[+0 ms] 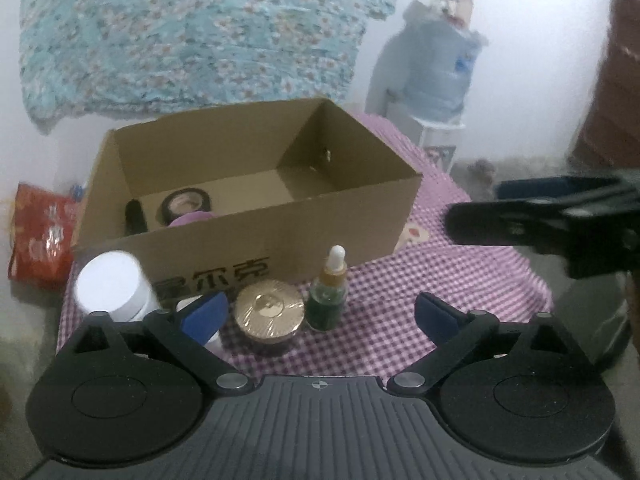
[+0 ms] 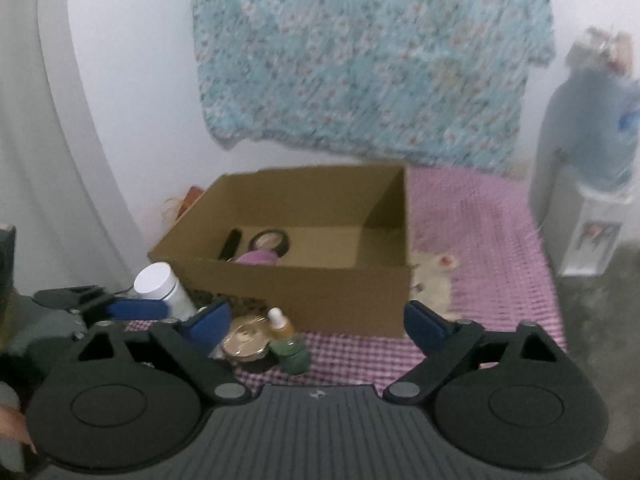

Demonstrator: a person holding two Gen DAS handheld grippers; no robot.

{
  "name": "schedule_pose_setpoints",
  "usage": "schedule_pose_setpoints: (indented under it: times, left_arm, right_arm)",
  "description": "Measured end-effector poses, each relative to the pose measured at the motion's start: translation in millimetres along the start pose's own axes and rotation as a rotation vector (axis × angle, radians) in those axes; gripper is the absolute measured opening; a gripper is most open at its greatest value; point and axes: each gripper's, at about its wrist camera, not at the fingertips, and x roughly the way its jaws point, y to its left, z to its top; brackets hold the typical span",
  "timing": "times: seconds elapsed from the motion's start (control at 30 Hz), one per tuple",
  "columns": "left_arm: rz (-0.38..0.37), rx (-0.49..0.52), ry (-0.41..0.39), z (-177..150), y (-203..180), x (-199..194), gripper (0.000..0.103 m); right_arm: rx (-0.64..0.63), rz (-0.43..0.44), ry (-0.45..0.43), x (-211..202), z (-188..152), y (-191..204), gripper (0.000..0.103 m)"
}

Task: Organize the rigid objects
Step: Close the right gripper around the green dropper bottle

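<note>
A cardboard box (image 1: 256,216) sits open on the checked bench (image 1: 400,320). Inside it, at its left end, lie a tape roll (image 1: 186,204), a black tube (image 1: 134,216) and something purple (image 1: 190,218). Just in front of the box stand a white jar (image 1: 110,286), a gold-lidded jar (image 1: 269,312) and a green dropper bottle (image 1: 330,292). The left gripper (image 1: 320,316) and right gripper (image 2: 318,322) are both spread wide, holding nothing.

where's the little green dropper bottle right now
In the left wrist view, the small green glass dropper bottle stands upright on the purple checked tablecloth, before the cardboard box, right of the gold-lidded round jar.
</note>
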Motion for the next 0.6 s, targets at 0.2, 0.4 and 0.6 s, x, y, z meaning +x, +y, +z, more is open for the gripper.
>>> schedule_pose_setpoints:
  times: [0.2,0.4,0.6]
  left_arm:
    - [-0.023,0.103,0.027,0.0,-14.1,27.9,0.079]
    - [-0.032,0.136,0.068,0.0,-17.2,51.1,0.059]
    - [-0.033,0.172,0.067,1.2,-19.7,62.5,0.052]
  right_arm:
    - [0.02,0.068,0.11,41.8,4.3,-2.6,0.069]
    - [-0.008,0.11,0.169,69.7,5.2,0.7,0.056]
    - [-0.033,0.153,0.208,90.1,3.5,3.0,0.041]
